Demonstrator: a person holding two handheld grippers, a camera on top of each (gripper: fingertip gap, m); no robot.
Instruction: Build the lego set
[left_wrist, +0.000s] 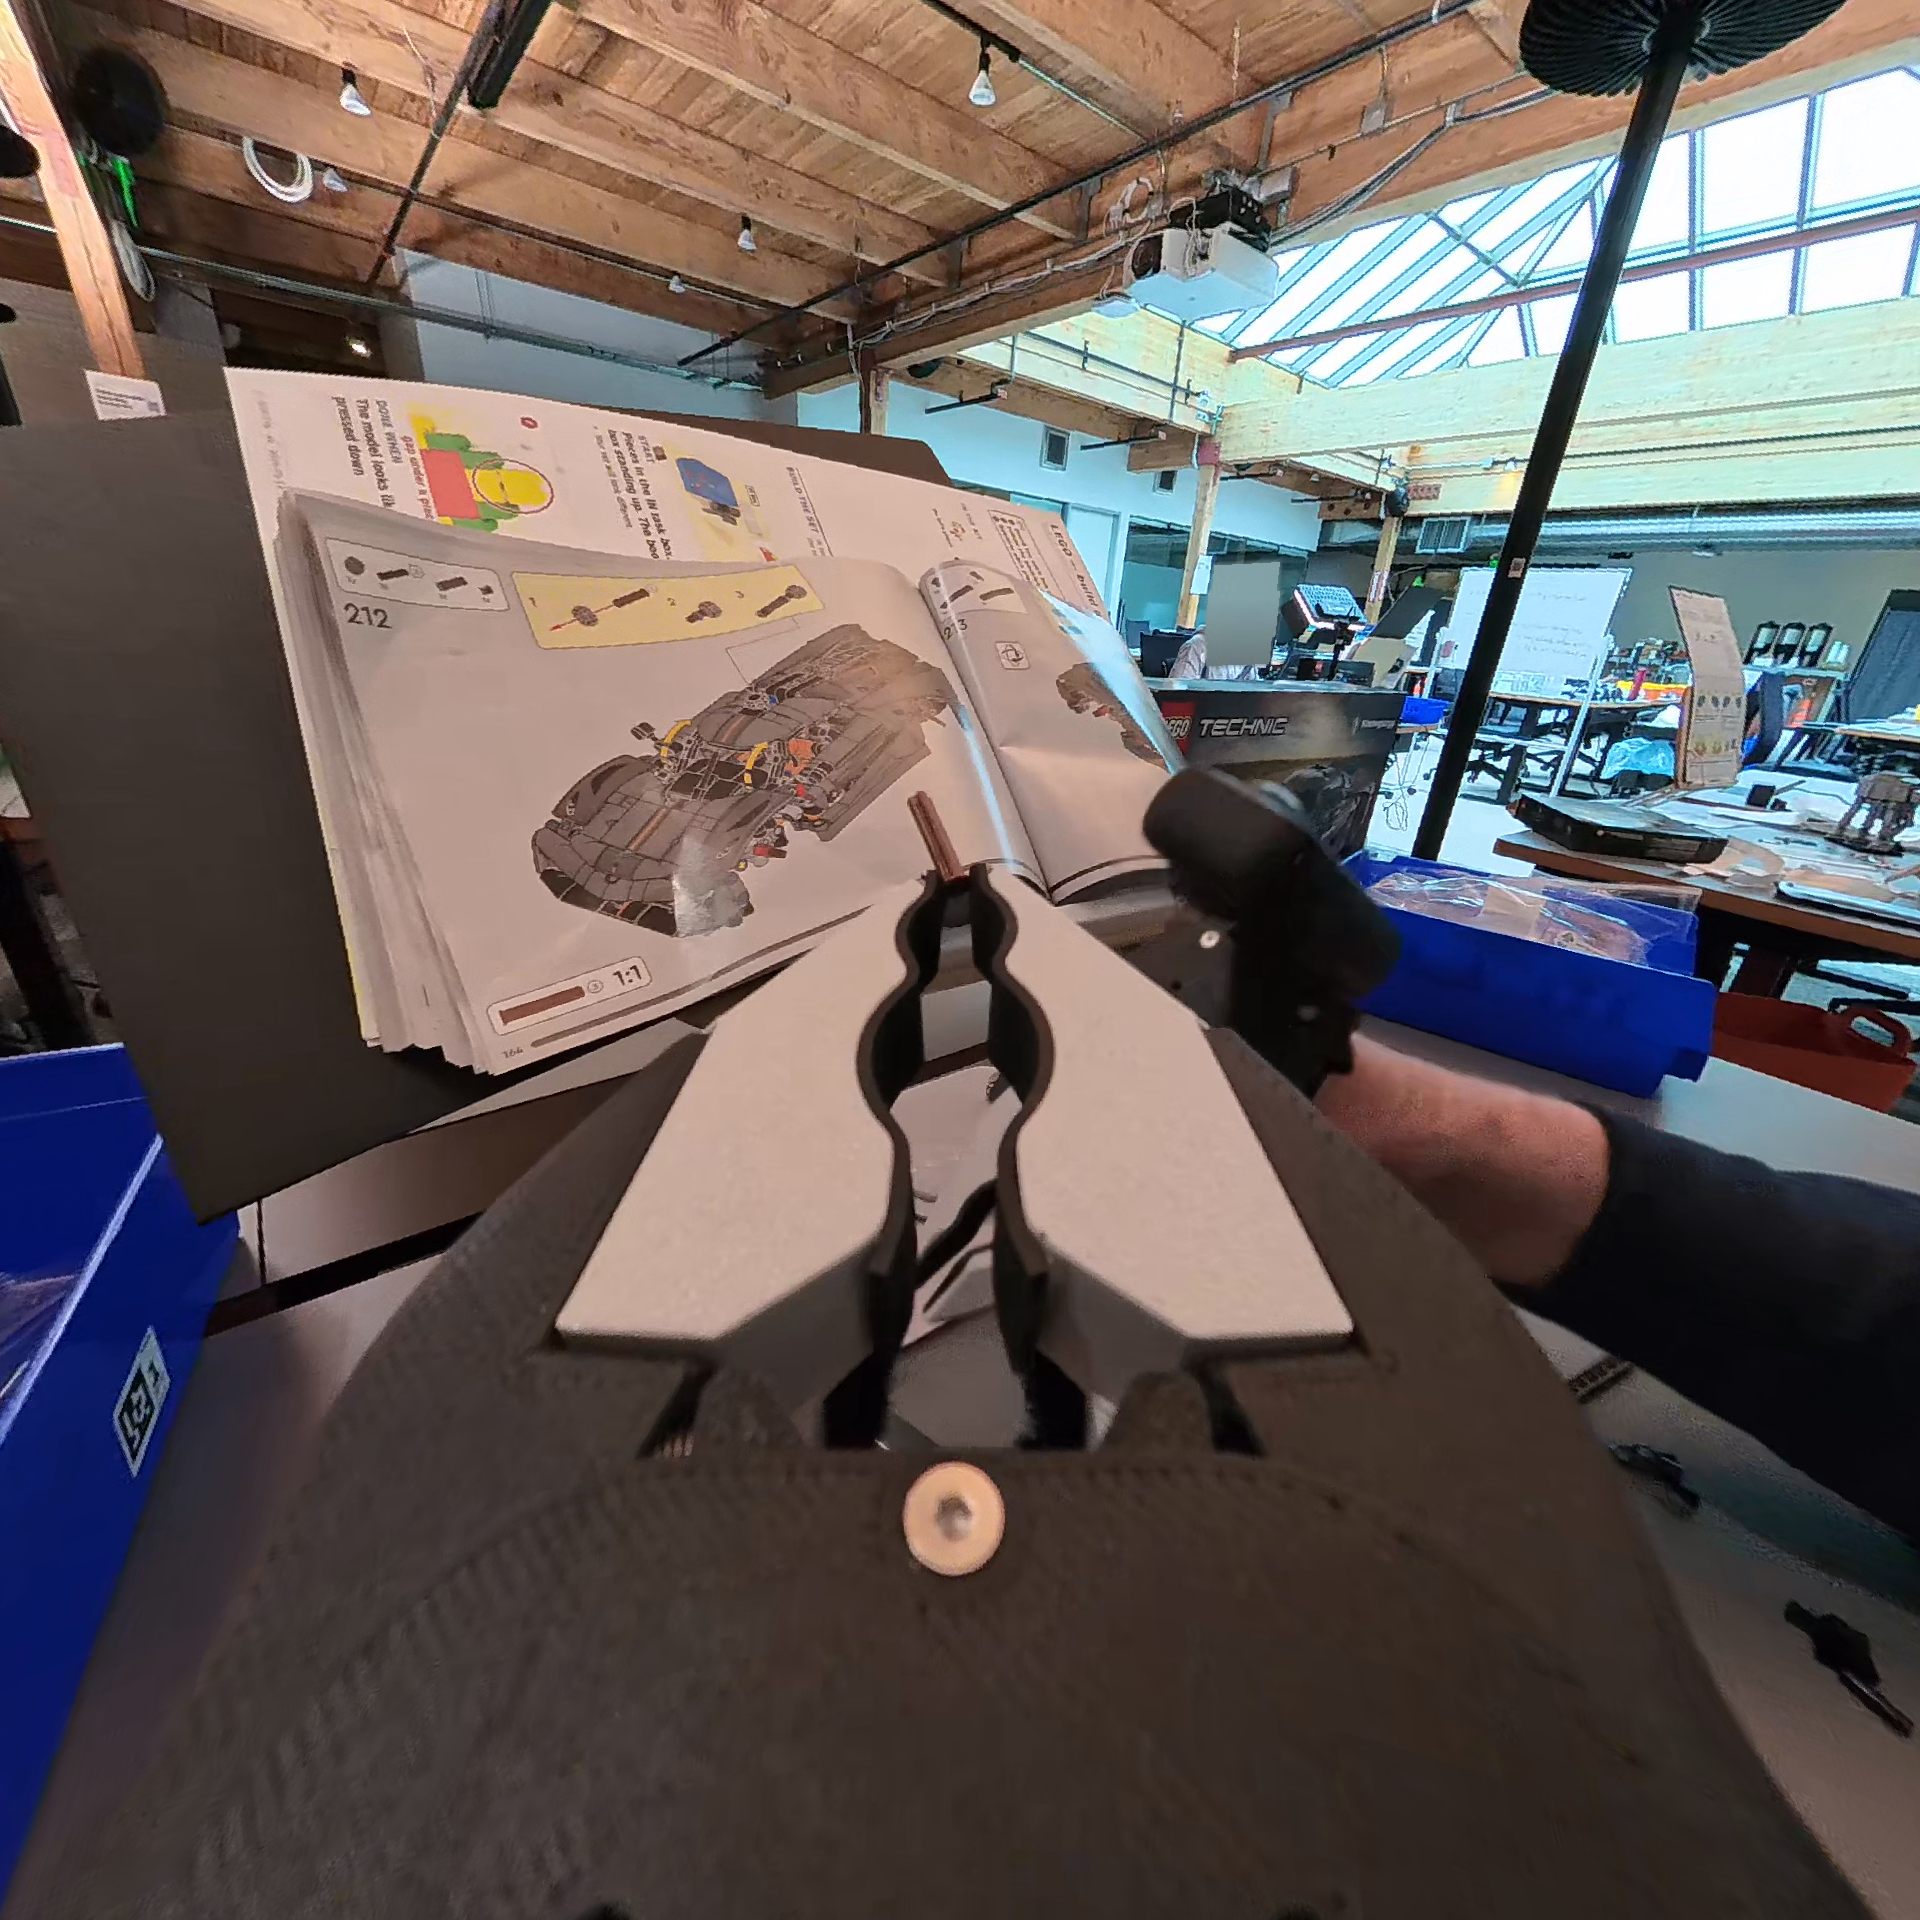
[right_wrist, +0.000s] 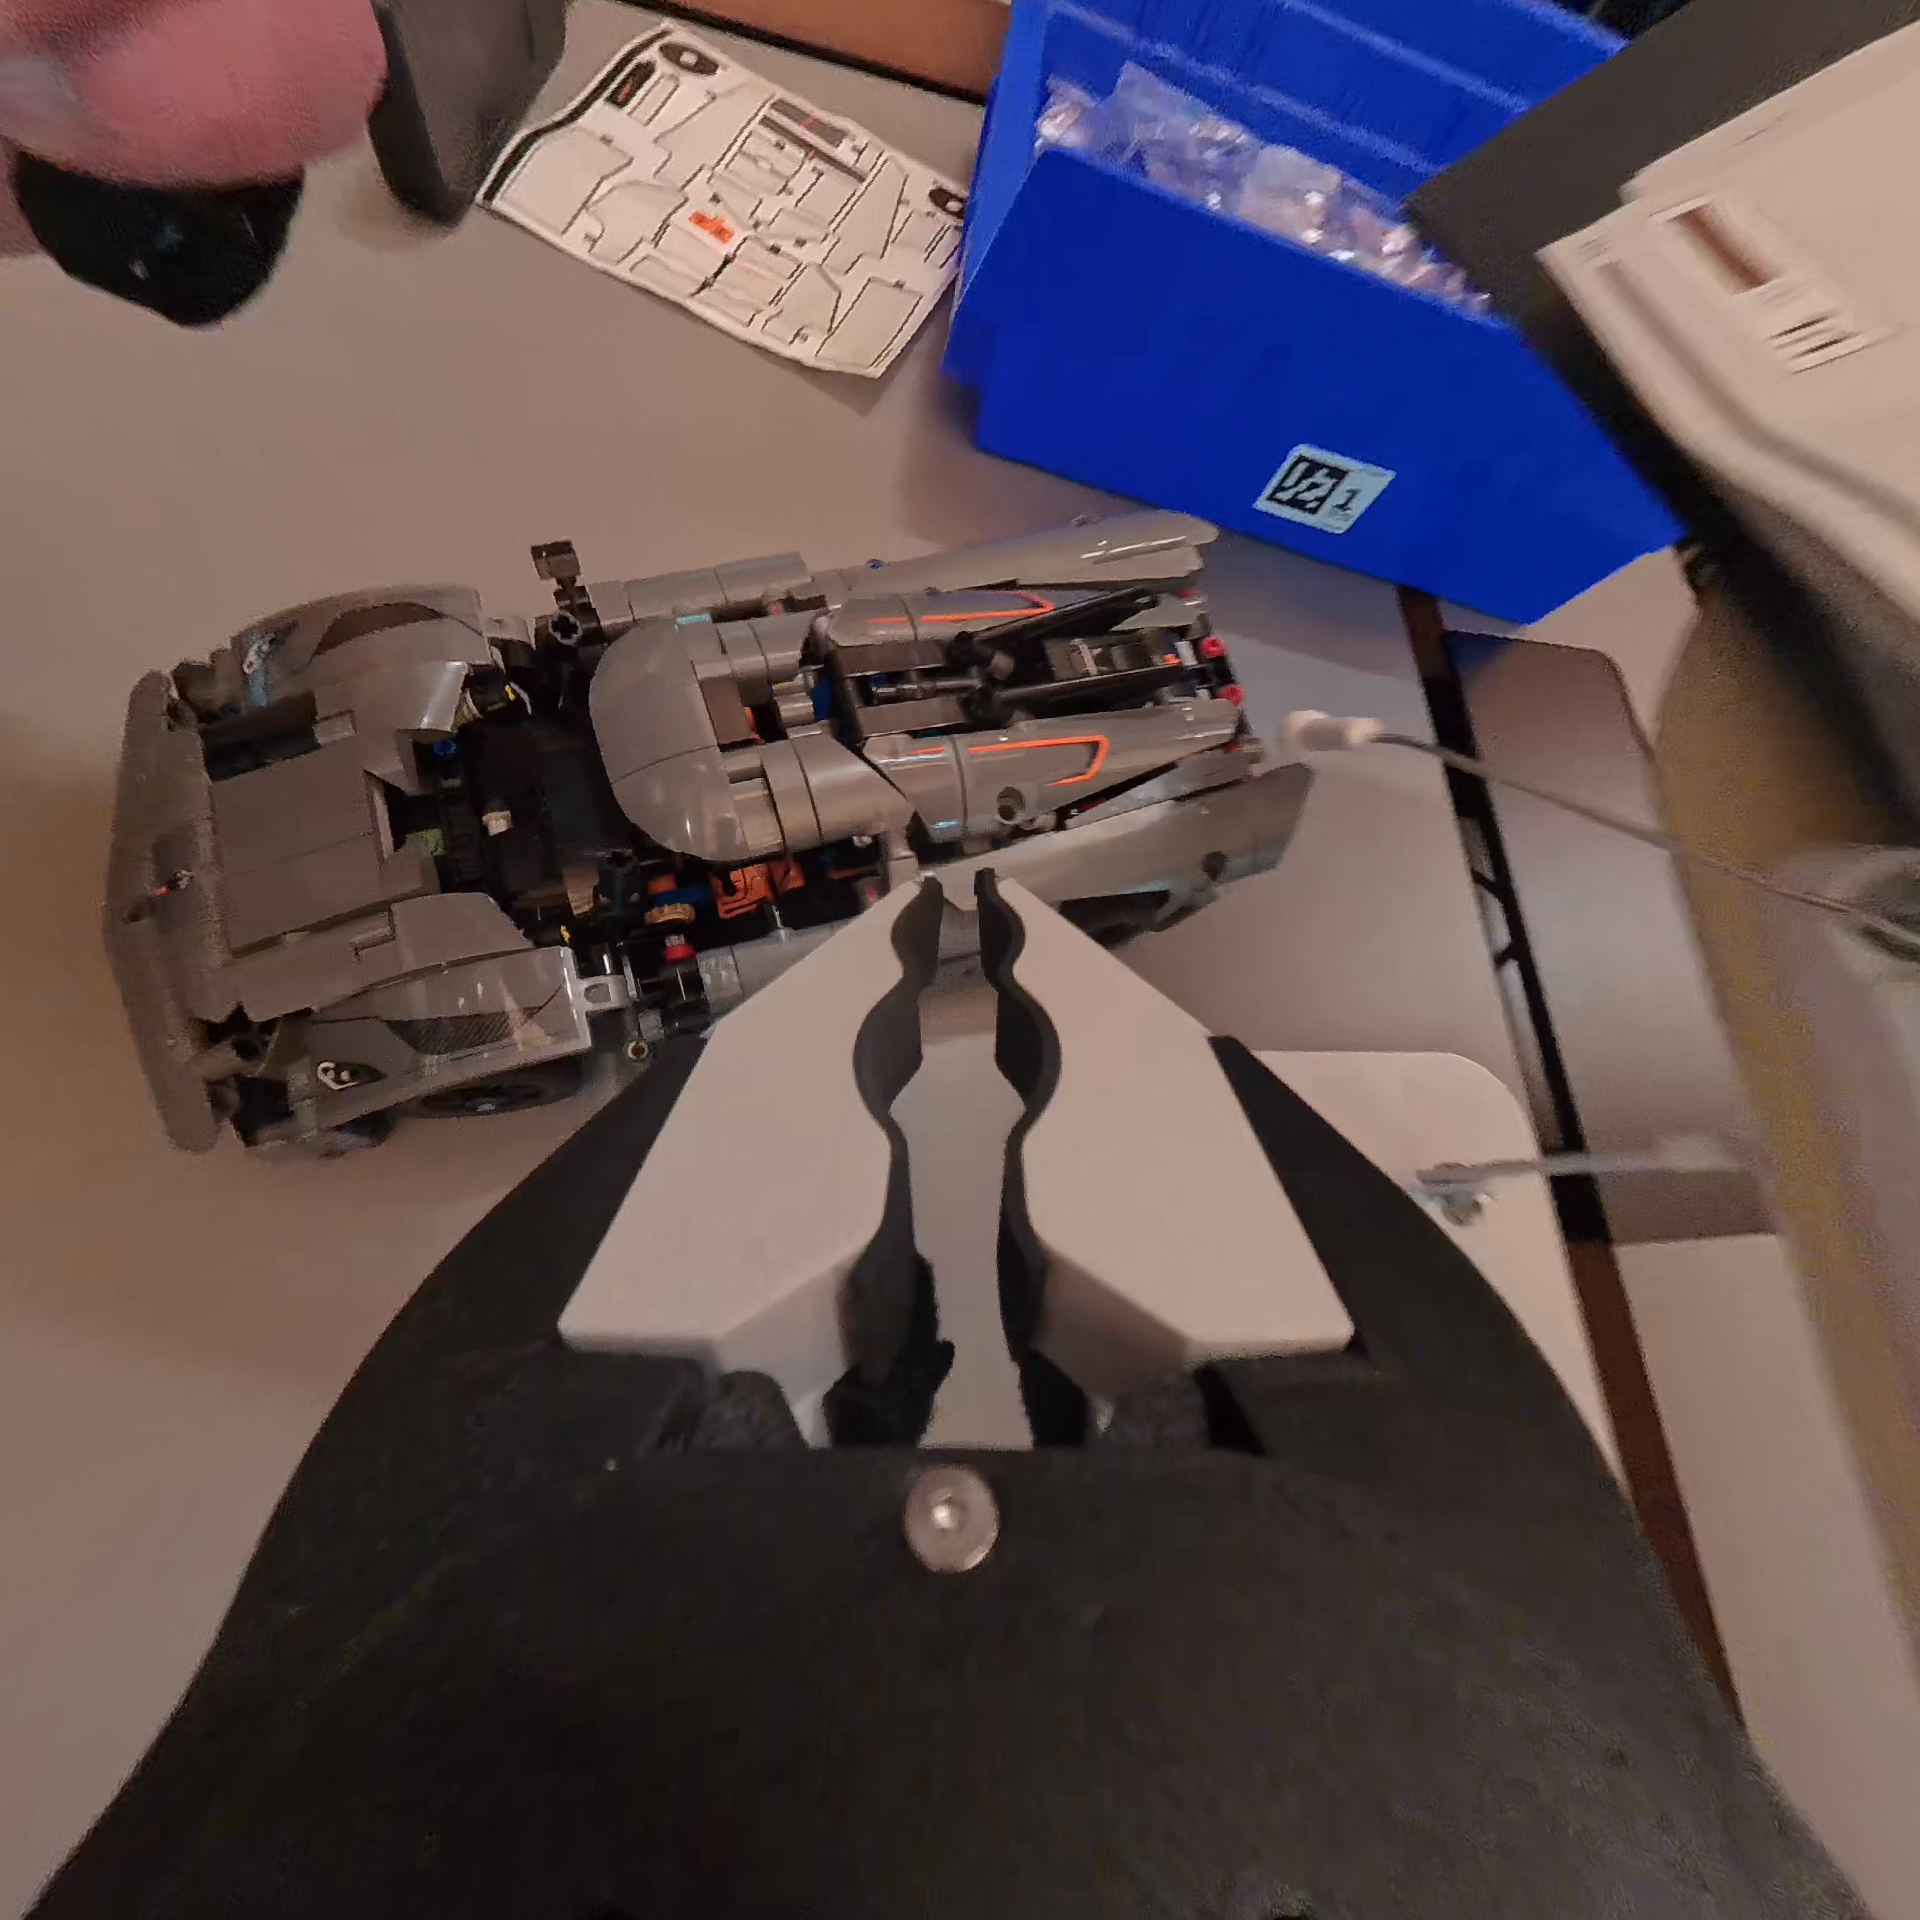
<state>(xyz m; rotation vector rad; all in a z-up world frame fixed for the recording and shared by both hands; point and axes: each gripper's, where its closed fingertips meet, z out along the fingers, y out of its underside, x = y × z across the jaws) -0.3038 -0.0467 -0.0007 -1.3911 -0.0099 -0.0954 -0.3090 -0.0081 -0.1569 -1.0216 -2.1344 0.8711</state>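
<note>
The toy car (right_wrist: 665, 821) lies on the grey table (right_wrist: 364, 436), long axis left to right, nose left. The right gripper (right_wrist: 958, 883) hovers over its near side, fingertips slightly apart and empty. The left gripper (left_wrist: 956, 883) clamps a brown rod (left_wrist: 928, 826), tilted up toward the open booklet (left_wrist: 623, 769).
</note>
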